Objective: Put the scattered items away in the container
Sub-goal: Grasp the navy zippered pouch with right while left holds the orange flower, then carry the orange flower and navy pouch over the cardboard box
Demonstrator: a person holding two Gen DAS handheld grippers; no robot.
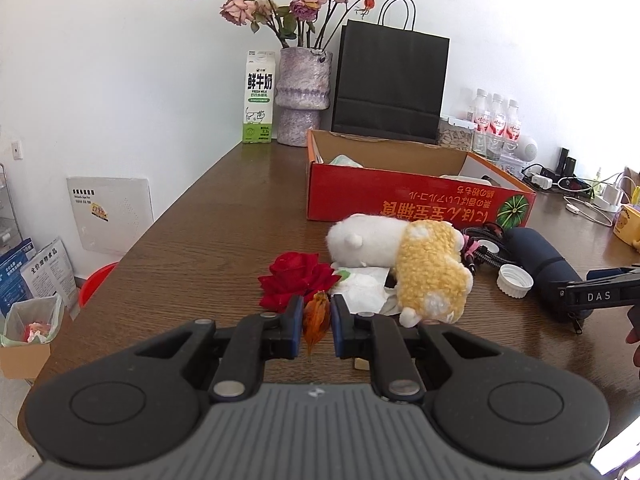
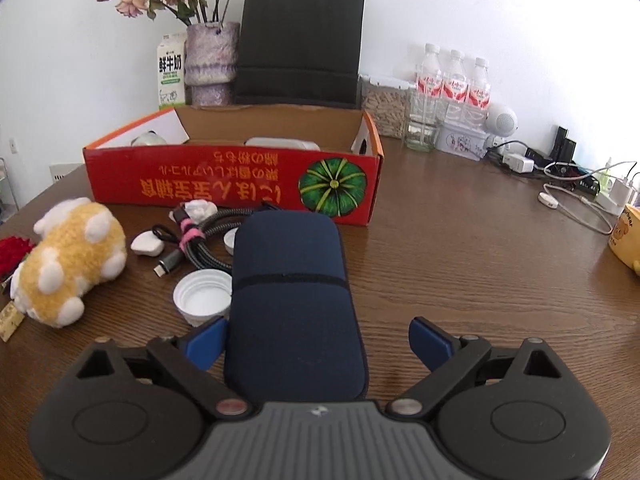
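A red cardboard box [image 1: 416,204] stands open on the brown table; it also shows in the right wrist view [image 2: 224,188]. My left gripper [image 1: 316,318] has its jaws narrowly apart around an orange dried leaf [image 1: 316,316], in front of a red rose [image 1: 294,280], a crumpled tissue [image 1: 362,288] and a yellow-white plush toy [image 1: 428,276]. My right gripper [image 2: 316,344] is open, its jaws on either side of the near end of a dark blue pouch [image 2: 292,292]. A white cap [image 2: 202,296], a braided cable [image 2: 200,240] and a white earbud case [image 2: 146,243] lie left of the pouch.
A milk carton [image 1: 259,96], a vase of dried roses [image 1: 304,96] and a black paper bag [image 1: 390,80] stand behind the box. Water bottles [image 2: 452,92], chargers and cables [image 2: 568,192] and a yellow mug [image 2: 628,236] are at the right.
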